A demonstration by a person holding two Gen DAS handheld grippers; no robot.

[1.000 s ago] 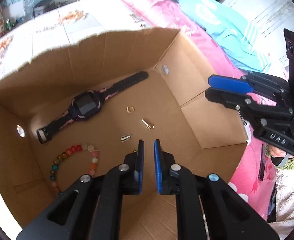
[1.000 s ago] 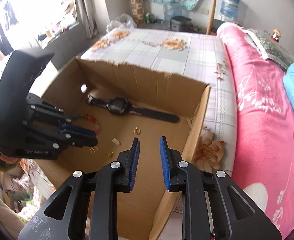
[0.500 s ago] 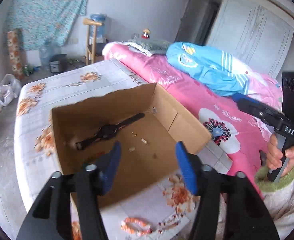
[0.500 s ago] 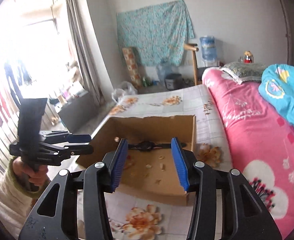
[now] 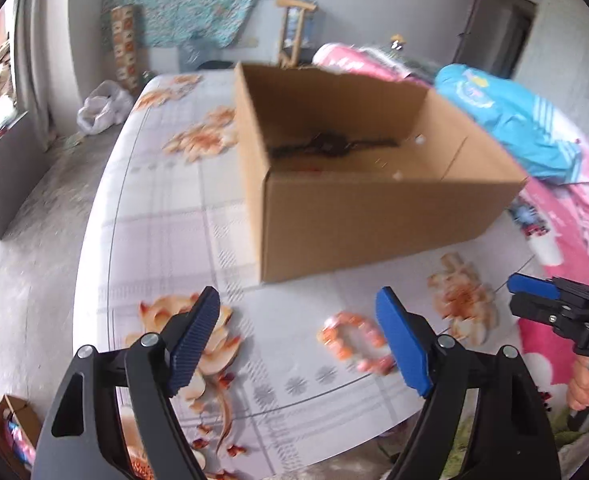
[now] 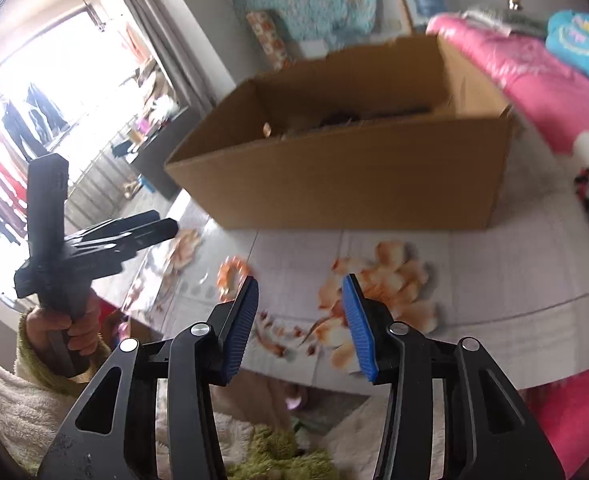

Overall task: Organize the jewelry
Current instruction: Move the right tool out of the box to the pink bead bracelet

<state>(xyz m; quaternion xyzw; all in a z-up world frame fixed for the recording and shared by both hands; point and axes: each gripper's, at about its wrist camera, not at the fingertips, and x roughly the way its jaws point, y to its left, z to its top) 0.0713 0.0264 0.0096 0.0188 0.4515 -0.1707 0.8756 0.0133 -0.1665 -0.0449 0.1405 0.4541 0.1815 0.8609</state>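
The left gripper [image 5: 296, 338] hangs over the near edge of the table [image 5: 166, 236] with its blue pads [image 5: 192, 334] spread wide and nothing between them. Just ahead of it, close against its right-hand finger, a pink and orange bead bracelet [image 5: 352, 340] lies flat on the flowered tablecloth, blurred in this view. Nothing stands between the pads and the bracelet.

The right gripper [image 6: 300, 322] is likewise well open and holds nothing. Seen from the left wrist, its tips [image 5: 532, 294] appear off to the right, low over the table's edge. From the right wrist, the same bracelet [image 6: 232, 274] lies ahead and to the left of the left-hand pad [image 6: 242, 322], and the left gripper's fingers [image 6: 134, 228] reach in from farther left, gripped by a hand [image 6: 68, 326] in a green cuff.

Farther out, beyond the bracelet, a cardboard box [image 5: 374, 216] stands open on the table, its near wall facing both grippers. Inside it, a dark watch [image 5: 328, 145] lies along the floor near the far wall; other small pieces in there are too blurred to name. To the right of the box lies a pink blanket [image 6: 534, 76] with a turquoise garment [image 5: 506, 120] on it.
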